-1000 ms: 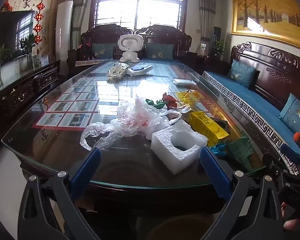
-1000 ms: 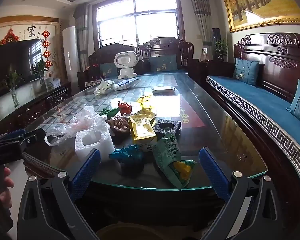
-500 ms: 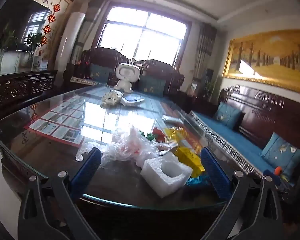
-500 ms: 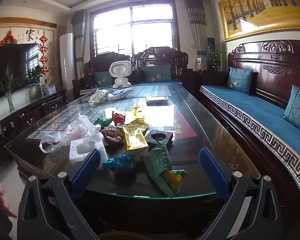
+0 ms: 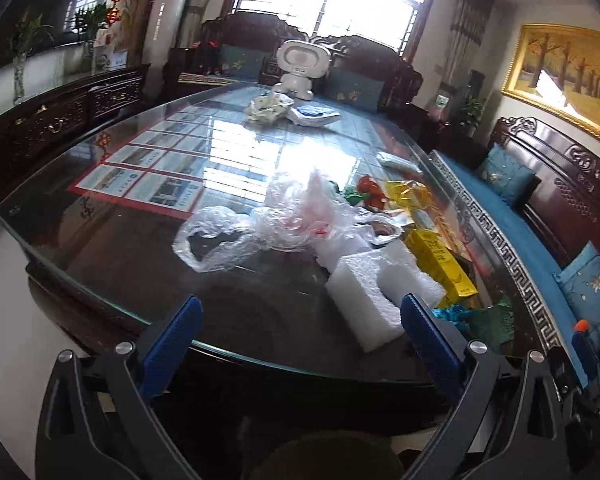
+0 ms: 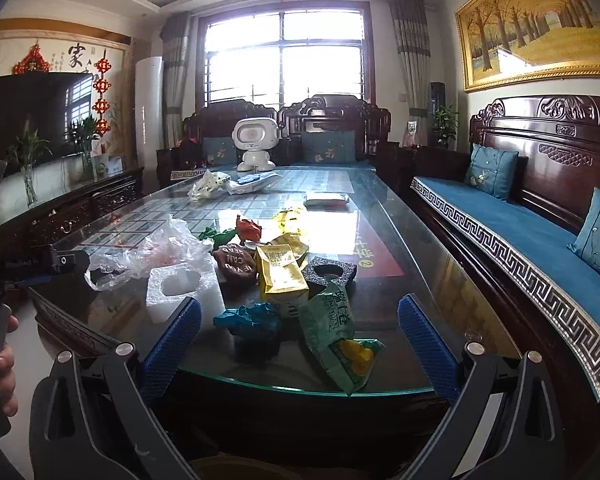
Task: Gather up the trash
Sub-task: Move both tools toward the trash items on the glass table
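Both grippers, left gripper (image 5: 298, 326) and right gripper (image 6: 299, 326), are gaping empty over crinkled plastic bag (image 5: 260, 228), ribbed foam block (image 5: 380, 292) (square-holed) on glossy glass table (image 5: 100, 240).

On wall scroll (image 6: 74, 56): large black character "家". On brown wrapper (image 6: 236, 266), upside down: "CAN" and "READ". On green snack bag (image 6: 334, 334): Chinese characters, not clearly readable. On yellow packet (image 6: 282, 274): print too small to read.
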Tool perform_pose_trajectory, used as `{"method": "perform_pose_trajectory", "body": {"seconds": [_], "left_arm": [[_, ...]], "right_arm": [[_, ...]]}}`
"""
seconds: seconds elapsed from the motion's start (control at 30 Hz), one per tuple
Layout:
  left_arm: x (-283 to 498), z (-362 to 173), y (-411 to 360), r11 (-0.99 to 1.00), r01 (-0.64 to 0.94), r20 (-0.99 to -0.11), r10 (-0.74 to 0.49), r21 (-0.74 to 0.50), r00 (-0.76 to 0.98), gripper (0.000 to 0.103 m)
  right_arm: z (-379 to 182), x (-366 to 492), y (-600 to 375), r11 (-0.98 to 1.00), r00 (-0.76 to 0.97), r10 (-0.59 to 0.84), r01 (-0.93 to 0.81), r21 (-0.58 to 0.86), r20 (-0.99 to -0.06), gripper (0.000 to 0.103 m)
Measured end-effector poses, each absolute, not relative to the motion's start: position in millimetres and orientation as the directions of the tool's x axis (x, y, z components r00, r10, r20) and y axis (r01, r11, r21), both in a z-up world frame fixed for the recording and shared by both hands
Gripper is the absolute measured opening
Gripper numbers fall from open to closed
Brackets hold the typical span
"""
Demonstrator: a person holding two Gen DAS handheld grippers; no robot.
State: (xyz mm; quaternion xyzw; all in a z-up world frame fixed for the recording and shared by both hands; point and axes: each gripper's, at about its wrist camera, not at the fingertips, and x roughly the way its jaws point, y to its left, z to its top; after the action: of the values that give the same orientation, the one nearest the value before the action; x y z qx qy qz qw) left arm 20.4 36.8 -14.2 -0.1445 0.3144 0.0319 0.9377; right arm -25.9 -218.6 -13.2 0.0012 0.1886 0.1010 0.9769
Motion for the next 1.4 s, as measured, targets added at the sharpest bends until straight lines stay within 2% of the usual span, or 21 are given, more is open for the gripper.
{"method": "perform_pose_trajectory", "body": {"seconds": [0.2,0.37,0.43,0.53,0.67,0.77,0.9,1.13,1.4], "left_arm": [[10,-8,2,0.988,-0.145,-0.533,0.093,-0.056,0.841,0.099],[2,2,-1,0.991,-0.085,-0.485,0.025,-0.103,0.874,0.099],[0,3,-6,0.996,-0.065,-0.465,0.028,-0.064,0.885,0.099],[2,0,-13,0.999,-0.052,-0.486,0.042,-0.007,0.873,0.099],[-1,-2,-13,0.999,-0.051,-0.476,0.036,-0.019,0.879,0.099],[-3,0,-15,0.997,-0.073,-0.473,0.066,0.003,0.878,0.099],[-6,1,-15,0.998,-0.03,-0.477,0.004,-0.047,0.879,0.099],[-7,4,-15,0.997,0.0,-0.446,-0.034,-0.076,0.894,0.099],[5,-7,-13,0.998,-0.059,-0.471,0.048,-0.007,0.881,0.099]], "right_arm": [[-15,-24,-226,0.979,0.909,0.206,-0.191,0.078,-0.362,0.095],[-16,-26,-221,0.984,0.917,0.175,-0.177,0.027,-0.359,0.095],[-14,-28,-220,0.985,0.924,0.169,-0.173,0.02,-0.343,0.095],[-12,-32,-214,0.988,0.944,0.132,-0.151,-0.043,-0.303,0.095],[-11,-34,-201,0.977,0.948,0.124,-0.168,-0.13,-0.294,0.095],[-12,-35,-197,0.973,0.936,0.155,-0.201,-0.118,-0.316,0.095],[-15,-29,-200,0.975,0.921,0.175,-0.21,-0.067,-0.347,0.095],[-17,-22,-212,0.982,0.912,0.177,-0.187,0.01,-0.371,0.095],[-18,-18,-223,0.987,0.912,0.158,-0.16,0.026,-0.379,0.095]]}}
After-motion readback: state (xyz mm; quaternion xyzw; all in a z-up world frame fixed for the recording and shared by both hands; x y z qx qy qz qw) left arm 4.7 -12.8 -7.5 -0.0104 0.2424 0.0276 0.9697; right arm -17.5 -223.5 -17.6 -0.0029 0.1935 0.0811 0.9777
